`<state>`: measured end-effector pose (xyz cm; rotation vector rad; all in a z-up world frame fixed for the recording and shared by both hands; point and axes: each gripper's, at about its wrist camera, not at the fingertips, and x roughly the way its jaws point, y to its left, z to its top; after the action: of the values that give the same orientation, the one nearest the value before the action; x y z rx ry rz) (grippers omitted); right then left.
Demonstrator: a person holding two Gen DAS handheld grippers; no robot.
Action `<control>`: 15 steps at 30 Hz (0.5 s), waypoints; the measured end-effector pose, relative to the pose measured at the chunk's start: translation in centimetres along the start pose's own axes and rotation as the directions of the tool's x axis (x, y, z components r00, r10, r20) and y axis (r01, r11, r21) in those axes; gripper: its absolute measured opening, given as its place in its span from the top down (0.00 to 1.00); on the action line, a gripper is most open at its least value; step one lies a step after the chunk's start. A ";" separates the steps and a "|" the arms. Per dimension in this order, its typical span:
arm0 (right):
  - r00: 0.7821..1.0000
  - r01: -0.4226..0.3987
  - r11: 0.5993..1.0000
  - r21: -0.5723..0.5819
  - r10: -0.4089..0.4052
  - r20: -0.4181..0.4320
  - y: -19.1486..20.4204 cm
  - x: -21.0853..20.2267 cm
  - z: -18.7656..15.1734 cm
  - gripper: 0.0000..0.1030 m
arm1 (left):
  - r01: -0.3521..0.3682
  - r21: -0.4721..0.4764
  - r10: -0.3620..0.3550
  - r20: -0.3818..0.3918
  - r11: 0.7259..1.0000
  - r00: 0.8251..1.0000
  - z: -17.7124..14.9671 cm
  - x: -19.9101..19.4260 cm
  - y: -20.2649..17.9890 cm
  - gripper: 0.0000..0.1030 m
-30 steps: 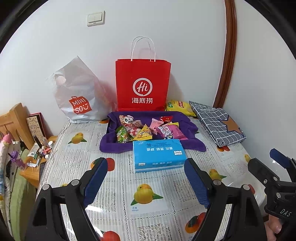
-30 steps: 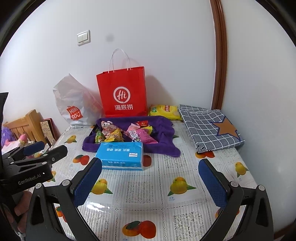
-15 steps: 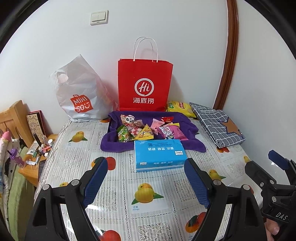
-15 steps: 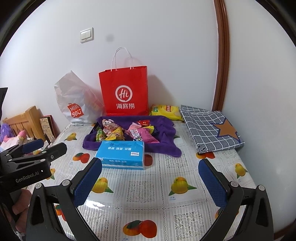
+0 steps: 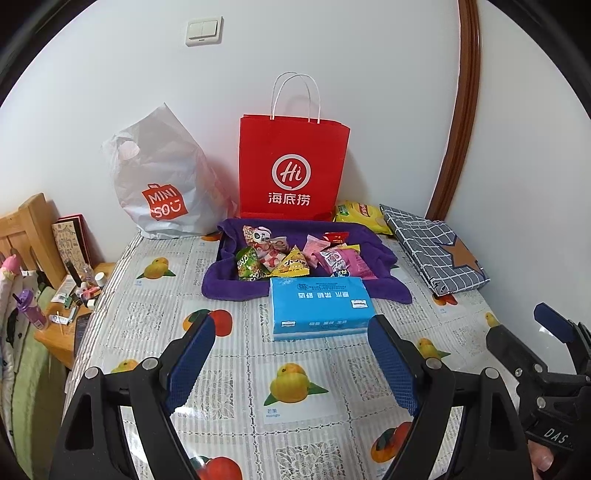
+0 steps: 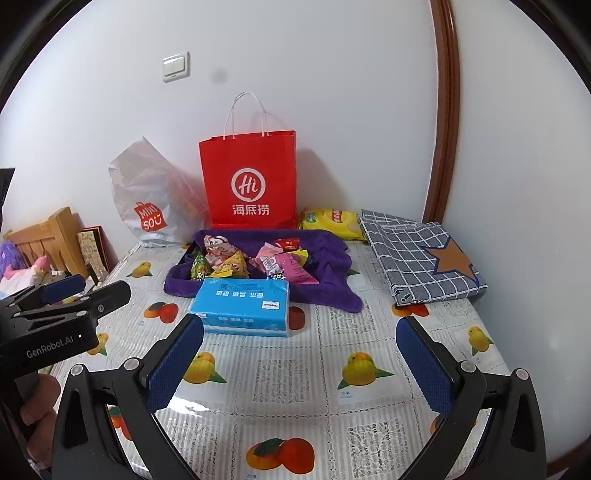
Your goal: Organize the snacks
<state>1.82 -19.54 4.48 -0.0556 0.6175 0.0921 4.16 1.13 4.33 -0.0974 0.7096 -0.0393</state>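
Two hand-held claws hover over a counter (image 5: 236, 373) covered in a fruit-print cloth, both released and gripping nothing. The left claw (image 5: 291, 354) hangs with its blue pads spread wide above the near part of the counter, just short of a blue tissue pack (image 5: 319, 306). The right claw (image 6: 299, 360) hangs to its right, its pads (image 6: 424, 369) likewise wide apart over bare cloth. Each claw shows at the edge of the other's view, with part of the person's hand (image 6: 37, 410) visible on the left claw's grip.

The snacks (image 5: 291, 254), a loose heap of small packets in green, yellow, pink and red wrappers, lie on a purple towel (image 5: 229, 288) toward the far side of the counter. The tissue pack lies flat against the towel's near edge, overlapping it. Behind the towel, a red paper bag (image 5: 293, 166) with white handles stands upright against the white wall. Left of it leans a grey plastic bag (image 5: 162, 184) with an orange logo. A yellow chip bag (image 5: 360, 216) lies at the far right beside the red bag, next to a folded grey checked cloth (image 5: 436, 254) bearing a brown star. A light switch (image 5: 204, 30) sits high on the wall, and a small wooden stand (image 5: 55, 332) crowded with small items stands off the counter's left edge.
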 end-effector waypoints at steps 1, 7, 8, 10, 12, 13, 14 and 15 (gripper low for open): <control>1.000 0.001 1.000 -0.002 -0.001 0.001 0.1 0.0 0.0 0.00 | -0.001 0.001 0.001 -0.001 1.000 1.000 0.0 0.0 0.1 0.19; 1.000 -0.005 1.000 0.001 0.005 -0.003 0.2 0.2 0.0 0.00 | 0.002 -0.003 -0.002 -0.003 1.000 1.000 -0.1 0.1 0.3 0.19; 1.000 -0.006 1.000 0.000 0.006 -0.003 0.2 0.2 0.0 0.00 | 0.002 -0.002 -0.002 -0.004 1.000 1.000 -0.1 0.1 0.3 0.19; 1.000 -0.005 1.000 0.001 0.005 -0.002 0.2 0.2 0.0 0.00 | 0.000 -0.001 0.000 -0.004 1.000 1.000 -0.2 0.1 0.3 0.19; 1.000 -0.009 1.000 0.005 0.009 -0.003 0.2 0.3 0.0 0.00 | 0.001 -0.001 -0.001 -0.005 1.000 1.000 -0.2 0.1 0.3 0.19; 1.000 -0.010 1.000 0.005 0.011 -0.003 0.2 0.3 -0.1 0.00 | 0.003 -0.003 -0.003 -0.006 1.000 1.000 -0.2 0.2 0.3 0.19; 1.000 -0.010 1.000 0.004 0.010 -0.004 0.2 0.3 -0.1 0.00 | 0.005 -0.003 -0.005 -0.007 1.000 1.000 -0.2 0.2 0.3 0.19; 1.000 -0.007 1.000 0.002 0.007 -0.004 0.3 0.3 -0.1 0.00 | 0.005 -0.001 -0.005 -0.008 1.000 1.000 -0.3 0.2 0.3 0.19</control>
<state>1.97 -19.27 4.21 -0.0512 0.6214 0.0985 4.15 1.37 3.96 -0.1005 0.7175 -0.0444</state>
